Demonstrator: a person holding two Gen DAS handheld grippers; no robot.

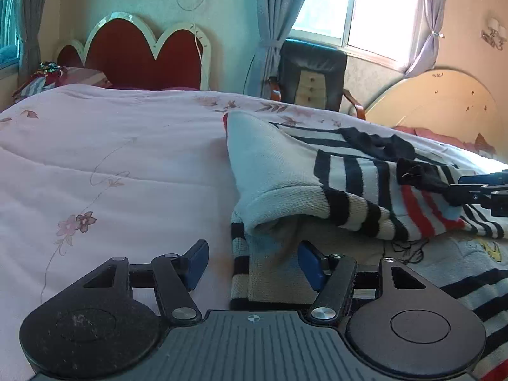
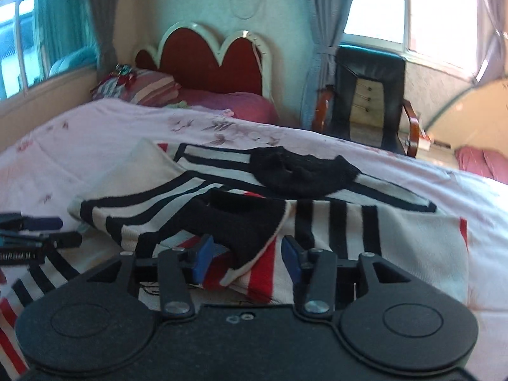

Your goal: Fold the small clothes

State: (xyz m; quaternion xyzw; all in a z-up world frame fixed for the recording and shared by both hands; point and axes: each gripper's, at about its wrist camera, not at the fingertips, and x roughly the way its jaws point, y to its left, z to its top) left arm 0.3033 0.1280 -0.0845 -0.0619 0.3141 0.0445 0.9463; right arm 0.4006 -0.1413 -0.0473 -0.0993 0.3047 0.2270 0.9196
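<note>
A striped sweater (image 2: 333, 222) lies half-folded on the bed (image 1: 111, 158). Left gripper (image 1: 252, 265) and right gripper (image 2: 244, 258) both stand apart, holding nothing. Next, probably regrasp an edge for another fold.

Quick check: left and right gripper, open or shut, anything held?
Left gripper: open, sweater edge between the jaws, not clamped.
Right gripper: open, sweater fold between the jaws, not pinched.

One striped sweater (image 2: 333, 222) lies on one bed (image 1: 111, 158). Two claws show, left claw (image 1: 252, 265) and right claw (image 2: 244, 258). One chair (image 2: 370, 95), one red headboard (image 1: 143, 50), two windows, one striped pillow (image 2: 152, 85).
</note>
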